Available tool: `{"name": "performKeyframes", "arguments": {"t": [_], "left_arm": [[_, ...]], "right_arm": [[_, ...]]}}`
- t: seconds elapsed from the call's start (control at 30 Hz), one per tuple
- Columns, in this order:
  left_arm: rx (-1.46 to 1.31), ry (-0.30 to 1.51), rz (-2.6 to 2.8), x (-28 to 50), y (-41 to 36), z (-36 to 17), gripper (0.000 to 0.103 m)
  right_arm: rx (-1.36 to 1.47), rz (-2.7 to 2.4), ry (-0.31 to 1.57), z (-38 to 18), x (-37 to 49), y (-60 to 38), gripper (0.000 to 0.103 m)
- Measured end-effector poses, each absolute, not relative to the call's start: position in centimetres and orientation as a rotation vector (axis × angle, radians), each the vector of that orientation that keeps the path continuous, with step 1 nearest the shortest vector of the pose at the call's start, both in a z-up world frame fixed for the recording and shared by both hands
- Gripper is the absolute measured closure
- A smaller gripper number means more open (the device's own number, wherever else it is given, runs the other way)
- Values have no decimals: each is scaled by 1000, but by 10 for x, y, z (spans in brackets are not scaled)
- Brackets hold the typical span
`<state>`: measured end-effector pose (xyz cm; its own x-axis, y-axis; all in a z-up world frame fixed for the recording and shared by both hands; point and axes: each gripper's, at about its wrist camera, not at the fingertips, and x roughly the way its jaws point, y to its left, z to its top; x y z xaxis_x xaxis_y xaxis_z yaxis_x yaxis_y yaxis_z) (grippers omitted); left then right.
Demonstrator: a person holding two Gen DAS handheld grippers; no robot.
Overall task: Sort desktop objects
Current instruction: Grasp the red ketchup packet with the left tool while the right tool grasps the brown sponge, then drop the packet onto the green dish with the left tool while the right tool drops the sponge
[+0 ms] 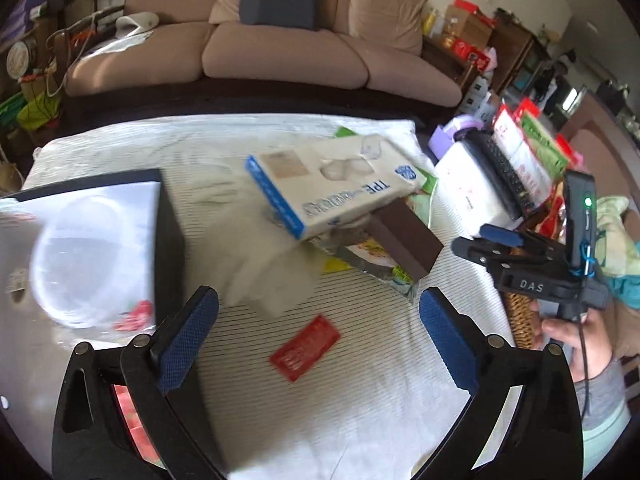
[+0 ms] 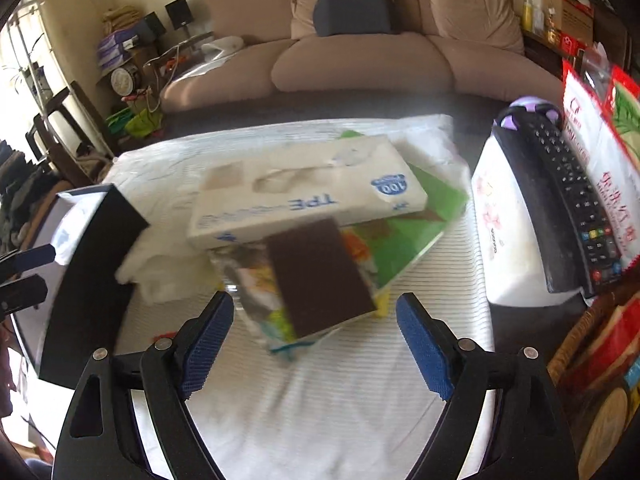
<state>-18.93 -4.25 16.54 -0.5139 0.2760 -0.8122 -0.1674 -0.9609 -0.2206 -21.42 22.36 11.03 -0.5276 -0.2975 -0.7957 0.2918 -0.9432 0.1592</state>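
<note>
Black storage box (image 1: 168, 224) at left (lid clear, blurred), left gripper (image 1: 320, 332) spread over a red packet (image 1: 305, 348), glove box (image 2: 304, 196) leaning on a brown sponge (image 2: 320, 276) mid-table, right gripper (image 2: 316, 340) spread, empty, remote (image 2: 576, 204) at right.

glove box (image 1: 332, 184): cream, blue-edged, tilted atop the pile
sponge (image 2: 320, 276): brown block, leaning on packets
red packet (image 1: 305, 347): flat on cloth, apart

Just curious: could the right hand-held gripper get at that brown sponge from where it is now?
Probably yes. The right hand-held gripper is open and empty, and the brown sponge lies on top of the pile just ahead, uncovered.
</note>
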Motion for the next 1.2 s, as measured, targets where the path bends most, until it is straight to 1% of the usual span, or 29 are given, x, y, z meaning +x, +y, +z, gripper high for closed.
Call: {"name": "performKeyframes", "arguments": {"t": [0.1, 0.3, 0.33, 0.43, 0.47, 0.5, 0.53, 0.57, 0.6, 0.63, 0.67, 0.73, 0.83, 0.93, 1.03, 1.13, 1.2], "left_arm": [[-1408, -49, 2518, -184, -24, 130, 2], [-1560, 87, 2475, -180, -13, 56, 4], [-1575, 111, 2468, -180, -11, 48, 5], [-1579, 179, 2466, -179, -5, 34, 6], [-1551, 196, 2473, -177, -3, 33, 8], [-1533, 196, 2477, -175, -2, 34, 12], [-1523, 193, 2483, -174, -2, 36, 23], [-1515, 189, 2490, -174, -1, 38, 33], [-1508, 186, 2496, -174, 0, 41, 57], [-1514, 182, 2498, -174, 0, 43, 71], [-1527, 171, 2495, -175, 0, 45, 71], [-1540, 126, 2481, -174, -2, 47, 76], [-1507, -19, 2465, -164, -15, 60, 77], [-1431, -167, 2433, -144, -29, 92, 77], [-1339, -262, 2435, -117, -54, 135, 76], [-1283, -368, 2456, -91, -96, 174, 76], [-1289, -436, 2483, -86, -128, 187, 76]], "right_arm": [[1296, -2449, 0, 92, -226, 224, 17], [1307, -2389, 119, 62, -253, 205, 17], [1314, -2377, 123, 57, -256, 204, 17], [1330, -2345, 116, 43, -262, 202, 17], [1332, -2339, 127, 40, -261, 200, 17], [1329, -2326, 137, 38, -260, 199, 19], [1323, -2316, 159, 35, -258, 196, 27], [1312, -2319, 189, 34, -255, 193, 30], [1296, -2326, 214, 35, -251, 192, 30], [1284, -2328, 224, 36, -247, 191, 31], [1283, -2328, 222, 37, -244, 191, 31], [1283, -2343, 211, 43, -237, 193, 31], [1237, -2357, 169, 63, -220, 198, 31], [1191, -2358, 117, 92, -199, 203, 31], [1138, -2334, 82, 126, -174, 200, 31], [1077, -2299, 35, 159, -153, 188, 31], [1056, -2266, 1, 174, -141, 175, 31]]}}
